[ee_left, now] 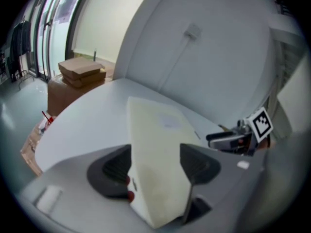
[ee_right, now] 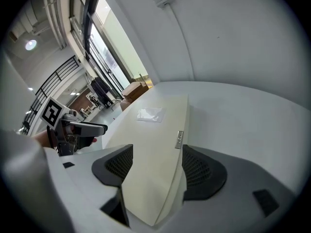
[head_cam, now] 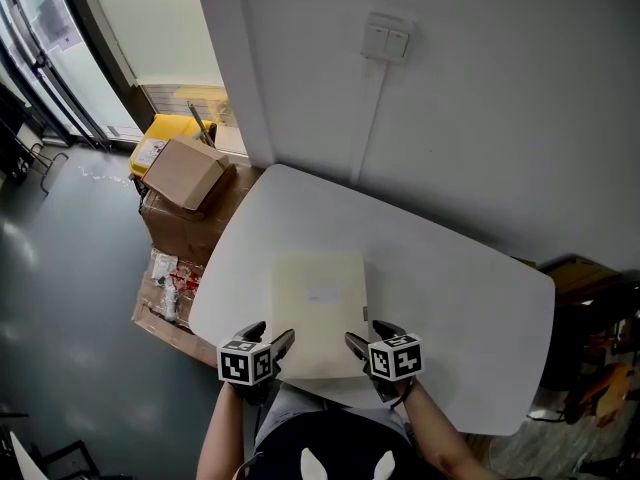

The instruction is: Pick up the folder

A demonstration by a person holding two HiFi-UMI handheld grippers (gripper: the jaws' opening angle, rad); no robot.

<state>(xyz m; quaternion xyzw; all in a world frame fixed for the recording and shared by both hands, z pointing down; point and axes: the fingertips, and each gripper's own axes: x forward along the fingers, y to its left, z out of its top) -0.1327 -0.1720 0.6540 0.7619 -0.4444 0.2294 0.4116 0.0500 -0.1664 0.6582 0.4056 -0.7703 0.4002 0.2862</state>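
- White bench (head_cam: 450, 298) with rounded corners stands against a pale wall.
- Folder (head_cam: 320, 313), cream-coloured, lies on the bench at the person's side, its long sides running away from the person and its near end close to the bench's near edge. A clear label pocket (head_cam: 325, 293) sits on its cover.
- Left tool (ee_left: 155, 149): jaws stand wide apart with the folder's near left corner in the gap between them. The pads do not look clamped on it, so nothing is gripped.
- Right tool (ee_right: 158, 149): jaws likewise wide apart, straddling the folder's near right corner, with no firm hold to be seen. A small metal clip (ee_right: 179, 139) shows on the folder's right edge, just beyond the right-hand jaw.
- From the head view, both tools angle forward and down, one at each near corner of the folder.
- Wall switch (head_cam: 386, 38) is mounted above the bench, and a cable (head_cam: 370, 118) drops from it behind the bench top.
- On the floor left of the bench are stacked cardboard boxes (head_cam: 185, 173), with a yellow bin (head_cam: 165, 138) just behind them.
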